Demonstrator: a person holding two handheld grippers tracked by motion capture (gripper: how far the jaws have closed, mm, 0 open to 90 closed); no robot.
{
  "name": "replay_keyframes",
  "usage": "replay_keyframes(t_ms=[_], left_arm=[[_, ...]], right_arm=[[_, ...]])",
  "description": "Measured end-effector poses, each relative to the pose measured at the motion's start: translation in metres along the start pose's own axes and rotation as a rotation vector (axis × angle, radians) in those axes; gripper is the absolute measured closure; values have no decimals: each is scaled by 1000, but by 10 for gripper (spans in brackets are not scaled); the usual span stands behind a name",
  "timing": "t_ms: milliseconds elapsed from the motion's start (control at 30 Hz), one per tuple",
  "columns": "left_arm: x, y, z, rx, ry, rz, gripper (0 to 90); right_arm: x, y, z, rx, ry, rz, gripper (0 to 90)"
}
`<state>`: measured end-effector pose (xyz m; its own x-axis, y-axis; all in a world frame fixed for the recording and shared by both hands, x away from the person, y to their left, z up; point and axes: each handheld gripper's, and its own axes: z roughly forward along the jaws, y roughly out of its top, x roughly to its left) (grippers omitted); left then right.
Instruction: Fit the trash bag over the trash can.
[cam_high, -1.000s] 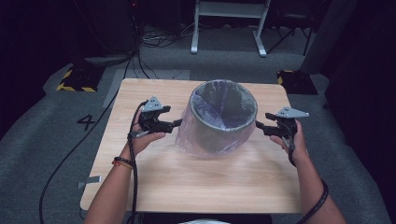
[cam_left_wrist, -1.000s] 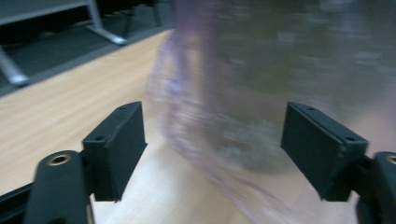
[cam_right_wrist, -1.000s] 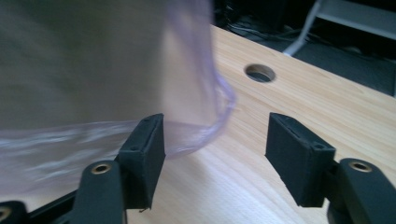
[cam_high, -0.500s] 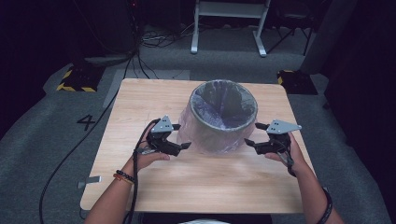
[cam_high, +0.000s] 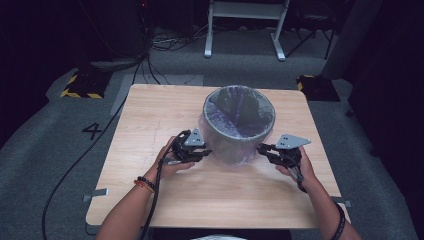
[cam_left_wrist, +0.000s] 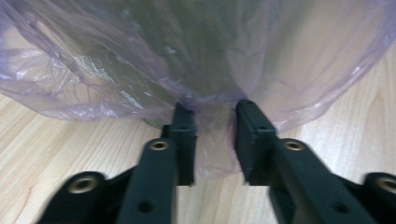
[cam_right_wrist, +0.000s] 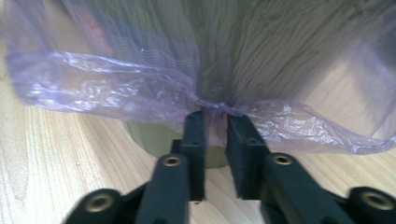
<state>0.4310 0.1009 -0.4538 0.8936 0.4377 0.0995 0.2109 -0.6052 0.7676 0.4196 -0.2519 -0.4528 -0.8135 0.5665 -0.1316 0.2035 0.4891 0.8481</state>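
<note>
The bin (cam_high: 239, 125), a grey round one, is standing upright on the far half of the table (cam_high: 150, 115), and a thin lilac bag liner (cam_high: 235, 156) is lining its inside, folding over the rim and hanging down its outer wall almost to the tabletop. At the near left foot of the bin the left tongs (cam_high: 206, 153) are lying low and level, pointing toward the bin, and at the near right foot the right tongs (cam_high: 261, 148) are doing the same from the other side, so the bin is sitting between the two. In the left gripper view the bag liner (cam_left_wrist: 212, 144) is bunching into a pleat between the left tongs (cam_left_wrist: 214, 135), whose jaws have just been closing and are now pinching the loose film at its lower hem, just in front of the bin wall. In the right gripper view the right tongs (cam_right_wrist: 215, 140) have likewise just been closing, and a gathered twist of bag liner (cam_right_wrist: 212, 109) is being squeezed between the narrow jaws, with the bin's base showing just behind them. A hand (cam_high: 167, 162) is gripping each tool, forearms reaching in from the near edge of the table toward the bin.
</note>
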Motion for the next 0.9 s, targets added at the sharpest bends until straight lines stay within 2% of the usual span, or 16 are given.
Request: replay_keyframes(t_ms=[133, 200, 300, 700, 900], left_arm=[[4, -2, 8, -22, -8, -35, 858], [5, -3, 11, -30, -6, -46, 893], [8, -5, 15, -16, -10, -54, 897], [11, -14, 27, 28, -19, -79, 899], [11, -19, 31, 30, -23, -92, 890]], right_arm=[[-1, -4, 3, 11, 12, -2, 880], [-1, -6, 5, 23, 15, -8, 894], [-2, -9, 8, 41, 17, -8, 899], [-12, -26, 14, 71, 21, 65, 900], [-14, -32, 18, 88, 26, 88, 900]])
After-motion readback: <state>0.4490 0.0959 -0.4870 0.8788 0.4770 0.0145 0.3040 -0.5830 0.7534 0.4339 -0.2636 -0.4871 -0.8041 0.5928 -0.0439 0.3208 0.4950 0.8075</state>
